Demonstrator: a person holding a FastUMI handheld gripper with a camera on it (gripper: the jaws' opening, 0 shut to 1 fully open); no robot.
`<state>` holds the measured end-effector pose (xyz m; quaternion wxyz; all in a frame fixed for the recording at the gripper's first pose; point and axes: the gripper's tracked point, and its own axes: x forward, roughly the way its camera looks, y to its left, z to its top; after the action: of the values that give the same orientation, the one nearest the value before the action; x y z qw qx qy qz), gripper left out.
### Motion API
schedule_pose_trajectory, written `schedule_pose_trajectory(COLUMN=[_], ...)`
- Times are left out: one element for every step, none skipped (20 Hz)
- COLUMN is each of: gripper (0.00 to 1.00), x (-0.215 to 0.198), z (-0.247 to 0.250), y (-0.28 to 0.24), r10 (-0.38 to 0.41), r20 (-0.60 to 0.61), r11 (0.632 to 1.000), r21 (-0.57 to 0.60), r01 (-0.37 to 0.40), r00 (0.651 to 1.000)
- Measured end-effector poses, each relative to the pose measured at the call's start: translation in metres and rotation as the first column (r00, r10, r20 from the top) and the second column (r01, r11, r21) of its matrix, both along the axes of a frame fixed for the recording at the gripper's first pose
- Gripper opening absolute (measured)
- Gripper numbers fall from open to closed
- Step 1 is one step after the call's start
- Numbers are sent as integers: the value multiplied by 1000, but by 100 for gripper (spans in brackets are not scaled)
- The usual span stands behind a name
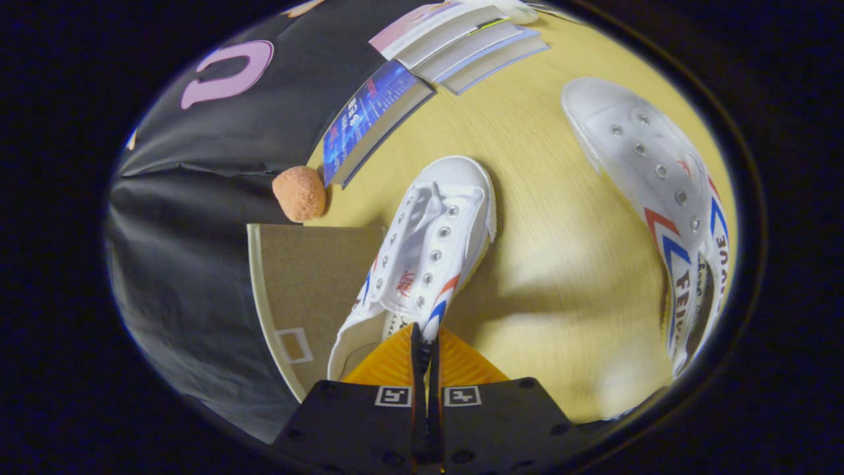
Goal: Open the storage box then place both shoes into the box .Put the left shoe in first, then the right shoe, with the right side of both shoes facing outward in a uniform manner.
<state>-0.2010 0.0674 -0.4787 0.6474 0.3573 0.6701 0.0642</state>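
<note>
The hand-held gripper [425, 343] is clenched on the near shoe's [428, 251] collar, toe pointing away from it.

White cloth shoe [428, 257] with shiny metal lace holes being pinched at its rim by the fingers [425, 353], smooth pale wood table [547, 251] shining softly, fuzzy orange ball [300, 193], matt tan box lid [310, 284], glossy paper books [395, 92].

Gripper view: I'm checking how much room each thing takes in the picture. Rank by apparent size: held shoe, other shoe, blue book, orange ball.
1-2. Held shoe and other shoe: similar, fisheye stretch makes it unsure.
3. Blue book.
4. Orange ball.
Gripper grips the held shoe's collar.
</note>
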Motion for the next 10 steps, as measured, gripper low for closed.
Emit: schedule_pose_trajectory(gripper=[4,3,4,4,3,3,3,3,3,3], x=[1,2,7,11,16,22,28,32,38,43], z=[7,18,29,40,51,63,76,86,100,116], y=[3,8,10,11,12,13,15,16,19,23], r10=[-18,-35,-50,-60,-64,-66,-63,-57,-47,-32], r20=[2,6,23,42,64,93,121,153,186,221], r11=[999,997,996,994,993,993,992,992,993,993], r21=[32,62,80,91,99,106,112,116,117,118], r01=[18,35,48,56,58,56,50,40,25,6], r00=[1000,999,998,997,996,993,991,987,981,975])
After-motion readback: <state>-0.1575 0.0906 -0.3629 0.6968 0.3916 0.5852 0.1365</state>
